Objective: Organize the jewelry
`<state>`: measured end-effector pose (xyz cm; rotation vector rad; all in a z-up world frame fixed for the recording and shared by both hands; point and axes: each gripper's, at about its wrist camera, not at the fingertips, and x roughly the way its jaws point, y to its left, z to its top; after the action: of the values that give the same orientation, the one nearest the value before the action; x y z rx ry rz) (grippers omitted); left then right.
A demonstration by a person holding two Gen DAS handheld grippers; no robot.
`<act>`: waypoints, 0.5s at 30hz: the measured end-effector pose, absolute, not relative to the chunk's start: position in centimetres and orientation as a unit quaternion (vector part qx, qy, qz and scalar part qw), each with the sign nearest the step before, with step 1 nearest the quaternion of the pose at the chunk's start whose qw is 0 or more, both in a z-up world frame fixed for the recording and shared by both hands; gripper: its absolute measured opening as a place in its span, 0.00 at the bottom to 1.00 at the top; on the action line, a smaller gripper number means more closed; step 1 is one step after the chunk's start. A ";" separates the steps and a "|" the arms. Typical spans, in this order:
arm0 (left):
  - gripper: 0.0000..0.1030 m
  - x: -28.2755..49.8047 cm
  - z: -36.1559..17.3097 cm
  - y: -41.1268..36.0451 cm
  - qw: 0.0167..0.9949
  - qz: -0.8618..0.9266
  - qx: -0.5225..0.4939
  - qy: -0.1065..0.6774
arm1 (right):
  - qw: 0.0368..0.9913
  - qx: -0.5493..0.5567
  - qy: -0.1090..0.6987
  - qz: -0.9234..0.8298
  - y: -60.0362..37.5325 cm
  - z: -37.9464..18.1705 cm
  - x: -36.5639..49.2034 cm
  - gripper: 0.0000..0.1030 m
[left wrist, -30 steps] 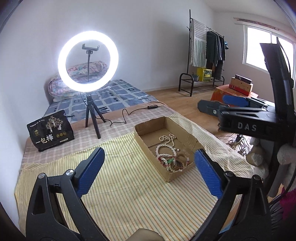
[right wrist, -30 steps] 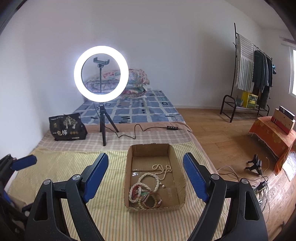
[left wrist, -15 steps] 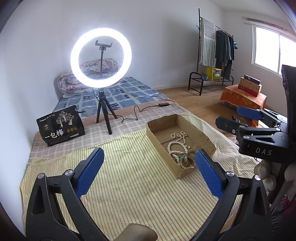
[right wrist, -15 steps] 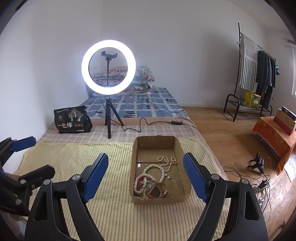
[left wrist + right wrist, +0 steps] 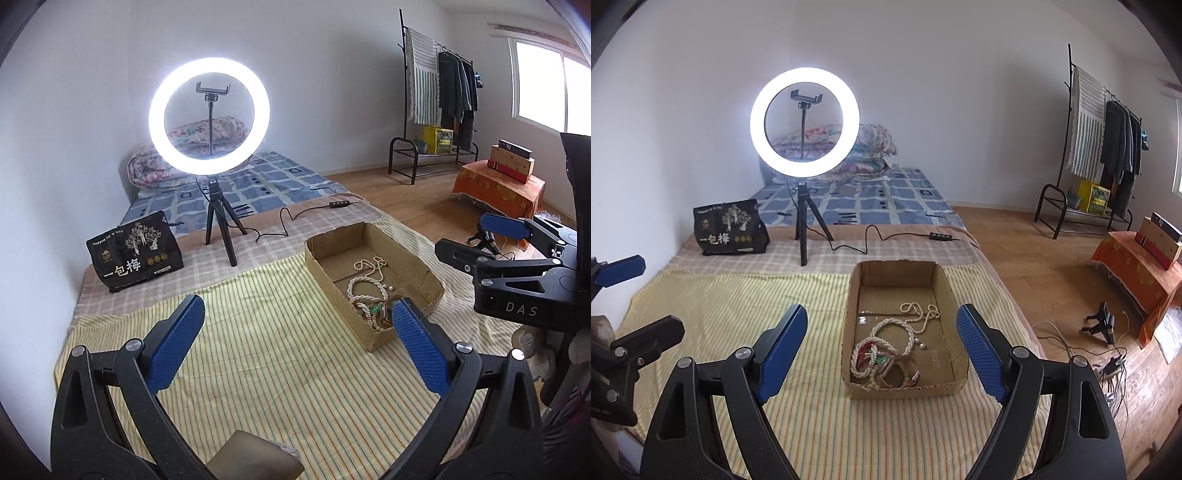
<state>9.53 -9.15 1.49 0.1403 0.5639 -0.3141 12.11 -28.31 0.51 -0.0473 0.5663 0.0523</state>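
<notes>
Both grippers gape wide and empty above the striped cloth (image 5: 738, 295): left gripper (image 5: 295, 343), right gripper (image 5: 882, 347). Jewelry (image 5: 886, 350) lies tangled at the near end of the box (image 5: 849, 306), ahead of the right gripper.

Both wrist cams look fwd, angled down. Left sees cardboard box (image 5: 373, 266) at 2 o'clock; right, nearer, at 12. Shared: ring light (image 5: 804, 122).

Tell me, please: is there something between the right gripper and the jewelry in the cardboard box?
Nothing visible does. The right gripper is open and empty, and the jewelry lies uncovered in the open-topped cardboard box. Only the box's low near wall stands before it, so reaching from above looks clear.
</notes>
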 end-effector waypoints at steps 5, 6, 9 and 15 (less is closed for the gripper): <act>1.00 9.5 1.4 -9.2 0.946 -0.150 0.073 0.277 | 0.959 -0.028 0.282 0.025 -28.3 0.2 12.2 0.81; 1.00 9.5 1.4 -9.2 0.946 -0.150 0.072 0.277 | 0.959 -0.028 0.282 0.025 -28.3 0.2 12.2 0.81; 1.00 9.6 1.4 -9.2 0.946 -0.149 0.071 0.279 | 0.959 -0.026 0.283 0.024 -28.4 0.2 12.2 0.81; 1.00 9.6 1.3 -9.3 0.946 -0.150 0.075 0.278 | 0.958 -0.027 0.284 0.023 -28.5 0.2 12.3 0.81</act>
<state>9.56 -9.27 1.34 0.1536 0.5662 -0.3055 12.26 -28.48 0.24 -0.0552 0.5755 0.0473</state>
